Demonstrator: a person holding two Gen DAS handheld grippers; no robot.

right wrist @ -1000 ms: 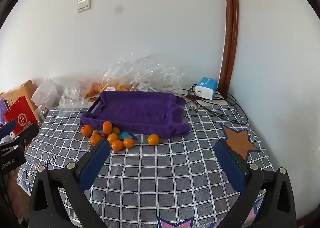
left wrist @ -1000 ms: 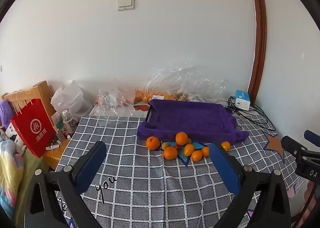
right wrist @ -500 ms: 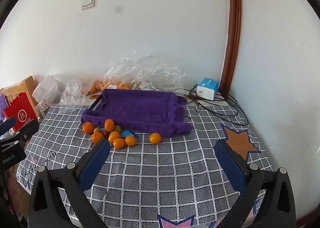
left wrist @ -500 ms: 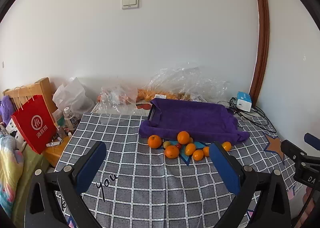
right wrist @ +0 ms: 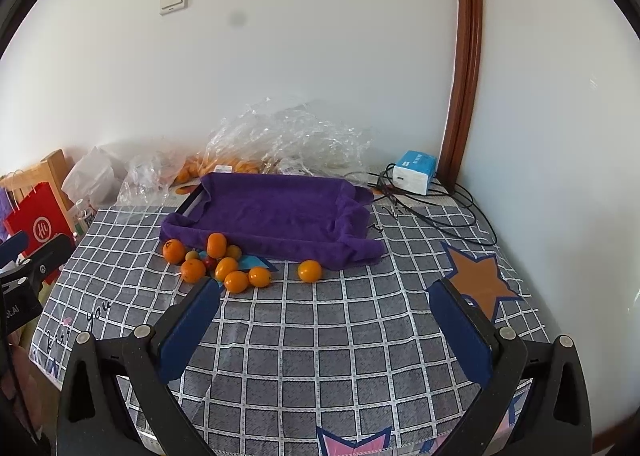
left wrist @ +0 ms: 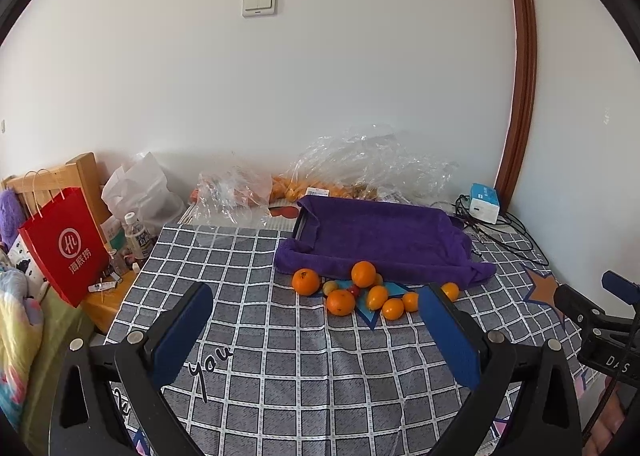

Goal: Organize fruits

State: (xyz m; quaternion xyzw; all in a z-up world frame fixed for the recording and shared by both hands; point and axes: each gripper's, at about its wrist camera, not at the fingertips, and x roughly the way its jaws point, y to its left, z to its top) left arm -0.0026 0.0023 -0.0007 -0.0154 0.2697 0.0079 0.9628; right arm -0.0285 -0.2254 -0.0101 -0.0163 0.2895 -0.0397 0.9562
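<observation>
Well apart, both the left claw (left wrist: 314,330) and the right claw (right wrist: 324,322) hang spread wide and empty above the checked counter (right wrist: 320,336). Ahead, the oranges (right wrist: 224,262) cluster against the front edge of the purple-towel tray (right wrist: 276,212), one stray orange (right wrist: 309,270) just beside it.

Each tool, left (left wrist: 316,332) and right (right wrist: 324,330), had black triangular arms, silver screws and flat blue pads (left wrist: 182,334).

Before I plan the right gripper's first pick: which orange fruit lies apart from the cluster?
The lone orange fruit at the purple towel's front edge, right of the cluster; the others huddle together.
</observation>
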